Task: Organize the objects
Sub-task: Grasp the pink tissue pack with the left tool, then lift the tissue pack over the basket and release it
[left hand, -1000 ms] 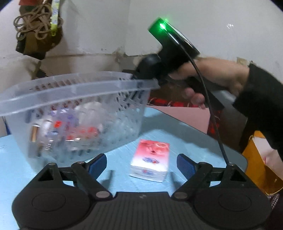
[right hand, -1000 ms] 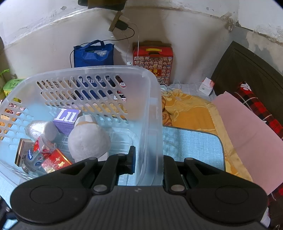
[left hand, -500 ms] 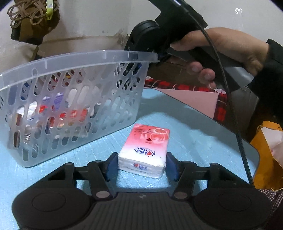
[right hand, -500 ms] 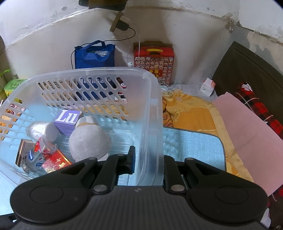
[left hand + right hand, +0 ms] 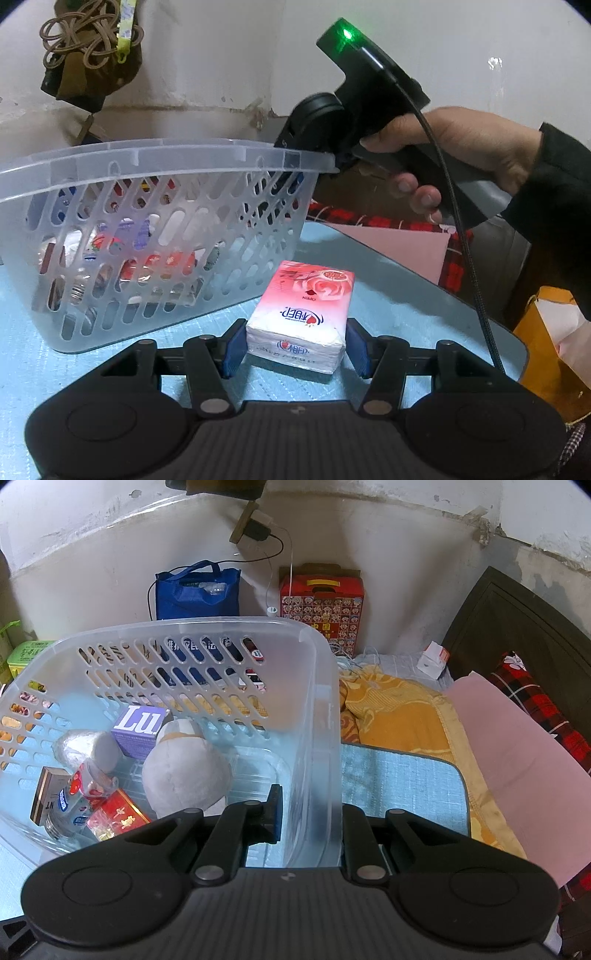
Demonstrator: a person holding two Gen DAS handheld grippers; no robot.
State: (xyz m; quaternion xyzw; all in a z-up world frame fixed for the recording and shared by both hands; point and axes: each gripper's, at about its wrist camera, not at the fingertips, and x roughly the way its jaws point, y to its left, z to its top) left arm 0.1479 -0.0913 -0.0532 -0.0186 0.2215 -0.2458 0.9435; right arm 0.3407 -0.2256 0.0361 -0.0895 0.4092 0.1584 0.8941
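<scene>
Left wrist view: the left gripper (image 5: 295, 347) has its two blue-padded fingers (image 5: 232, 349) closed in on one pink-and-white tissue pack (image 5: 301, 317), one pad against each long side of its near end. The pack lies flat on the light blue table mat (image 5: 122, 328), its far end reaching out beyond the fingertips. Ahead and left of the jaws stands one translucent slotted basket (image 5: 110, 162), just beside the pack; whether they touch cannot be told. Through its slots show red, white and purple items, too blurred to count. Ahead and right, the right gripper (image 5: 310, 173) meets the basket's corner rim, and one hand (image 5: 454, 147) grips its handle below a green light.

Right wrist view: the right gripper's jaws are narrowed onto the basket's near wall (image 5: 317, 760), the left finger (image 5: 275, 808) inside the basket and the right finger outside, clamping the plastic between them. Inside, left of the jaws, lie one grey-white plush ball (image 5: 184, 775), one purple box (image 5: 140, 727), one foil-wrapped lump (image 5: 83, 746), one red packet (image 5: 118, 814), one small bottle (image 5: 74, 805) and one brown box (image 5: 44, 794). Beyond the basket stand one blue bag (image 5: 197, 590) and one red carton (image 5: 321, 605). The tissue pack does not show here.
</scene>
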